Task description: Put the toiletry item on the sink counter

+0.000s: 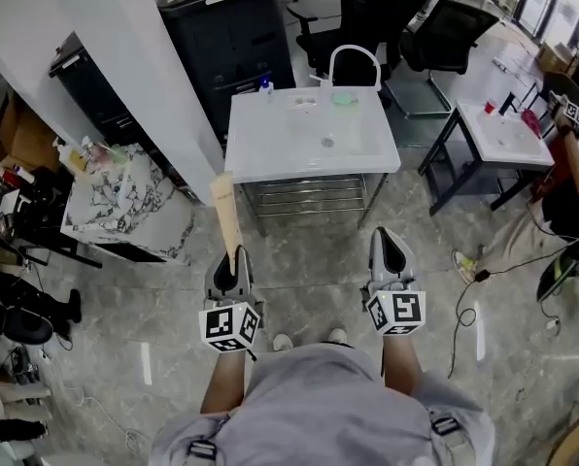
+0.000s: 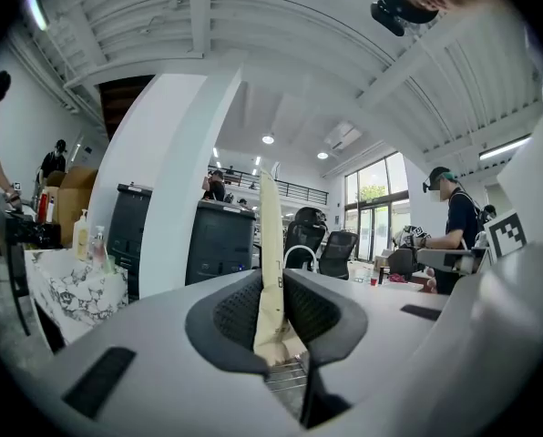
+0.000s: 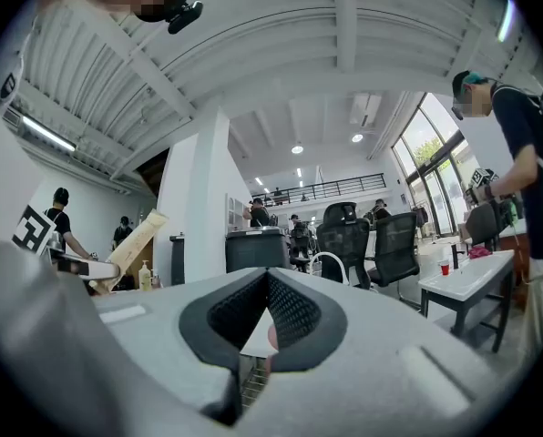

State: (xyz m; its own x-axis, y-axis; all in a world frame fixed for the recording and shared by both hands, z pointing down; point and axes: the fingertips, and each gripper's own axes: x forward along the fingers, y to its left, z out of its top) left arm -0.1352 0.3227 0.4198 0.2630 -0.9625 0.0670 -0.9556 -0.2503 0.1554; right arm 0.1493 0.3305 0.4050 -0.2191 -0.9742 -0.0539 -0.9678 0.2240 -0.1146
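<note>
The toiletry item is a long tan tube (image 1: 226, 216). It stands upright between the pads of my left gripper (image 1: 233, 260), which is shut on its lower end. In the left gripper view the tube (image 2: 270, 244) rises from the left gripper's (image 2: 273, 312) jaws. The right gripper view shows the tube (image 3: 130, 244) off to the left. My right gripper (image 1: 391, 246) is level with the left one, jaws together and empty, as its own view of the right gripper (image 3: 267, 289) confirms. The white sink counter (image 1: 314, 160), with its arched faucet (image 1: 354, 61), stands ahead of both grippers.
On the counter's back edge are a small blue bottle (image 1: 266, 87), a dish (image 1: 304, 103) and a green item (image 1: 344, 98). A white pillar (image 1: 144, 76), black cabinet (image 1: 226, 37) and marble-patterned cart (image 1: 124, 202) lie left. Another sink table (image 1: 508, 134), chairs (image 1: 445, 37) and a person (image 1: 571, 183) are right.
</note>
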